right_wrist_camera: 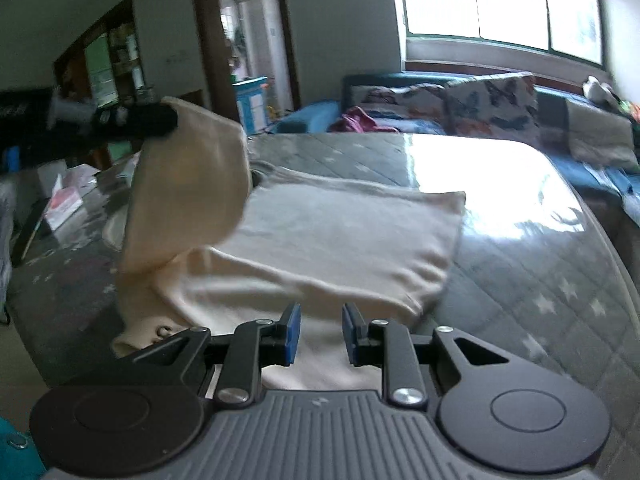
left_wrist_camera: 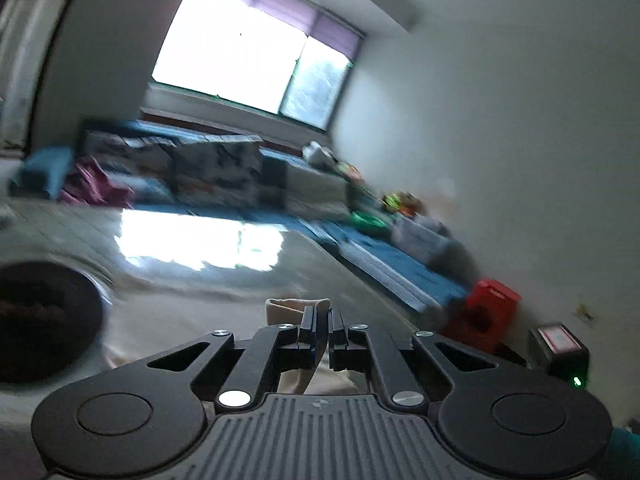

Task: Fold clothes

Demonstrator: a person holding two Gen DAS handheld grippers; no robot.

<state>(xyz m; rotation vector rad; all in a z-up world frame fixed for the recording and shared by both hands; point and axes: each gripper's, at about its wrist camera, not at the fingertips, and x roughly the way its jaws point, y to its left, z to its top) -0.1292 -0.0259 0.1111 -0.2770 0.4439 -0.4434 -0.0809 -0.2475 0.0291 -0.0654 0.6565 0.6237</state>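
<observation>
A cream garment (right_wrist_camera: 340,236) lies spread on the grey quilted table (right_wrist_camera: 540,280). My left gripper (left_wrist_camera: 323,320) is shut on a fold of the cream garment (left_wrist_camera: 288,310) and holds it up in the air. In the right wrist view the left gripper (right_wrist_camera: 168,122) shows at upper left, with the lifted sleeve (right_wrist_camera: 188,196) hanging from it. My right gripper (right_wrist_camera: 318,332) is open just above the near edge of the garment, touching nothing.
A blue sofa with patterned cushions (right_wrist_camera: 480,100) stands behind the table under a bright window (right_wrist_camera: 500,0). A tissue box (right_wrist_camera: 64,204) lies at the table's left. A dark round object (left_wrist_camera: 40,320) and a red stool (left_wrist_camera: 484,316) show in the left wrist view.
</observation>
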